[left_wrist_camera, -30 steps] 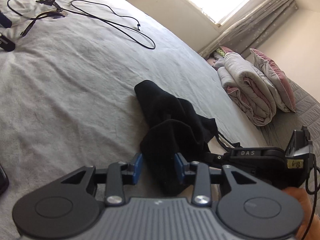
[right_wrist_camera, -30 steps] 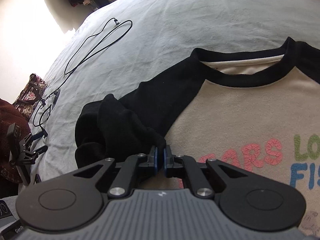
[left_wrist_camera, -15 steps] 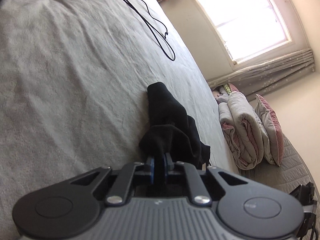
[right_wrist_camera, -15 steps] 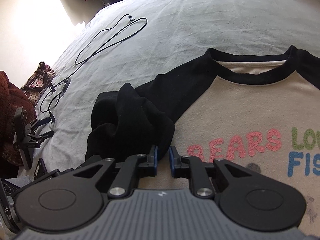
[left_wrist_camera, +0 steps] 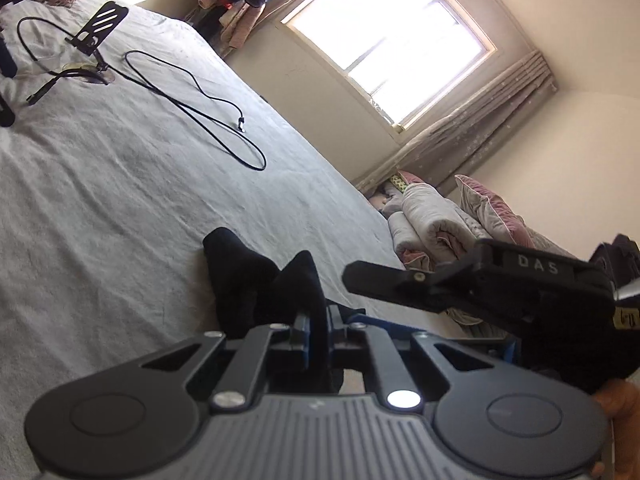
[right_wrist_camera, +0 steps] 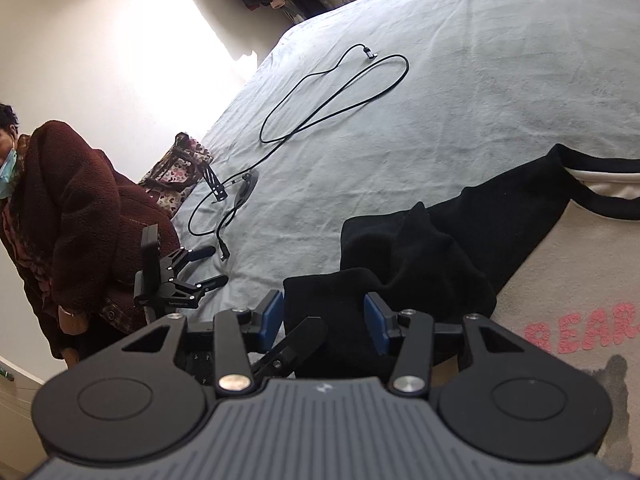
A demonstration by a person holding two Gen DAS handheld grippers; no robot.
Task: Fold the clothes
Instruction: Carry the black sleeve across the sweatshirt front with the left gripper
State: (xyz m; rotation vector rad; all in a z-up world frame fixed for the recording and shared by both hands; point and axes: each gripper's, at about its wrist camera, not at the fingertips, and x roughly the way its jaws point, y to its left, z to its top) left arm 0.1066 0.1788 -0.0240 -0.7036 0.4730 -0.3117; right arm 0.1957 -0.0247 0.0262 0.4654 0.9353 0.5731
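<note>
Left gripper (left_wrist_camera: 318,330) pinches black sleeve (left_wrist_camera: 256,280) — cuff probably hidden.

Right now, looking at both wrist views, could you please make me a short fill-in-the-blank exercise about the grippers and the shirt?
1. The left gripper is shut on the shirt's black ____.
2. The right gripper has its jaws ____.
3. The pink letters on the cream shirt begin with ____.
4. A black ____ lies looped on the grey bedsheet.

Missing words: sleeve; open; BEAR; cable
</note>
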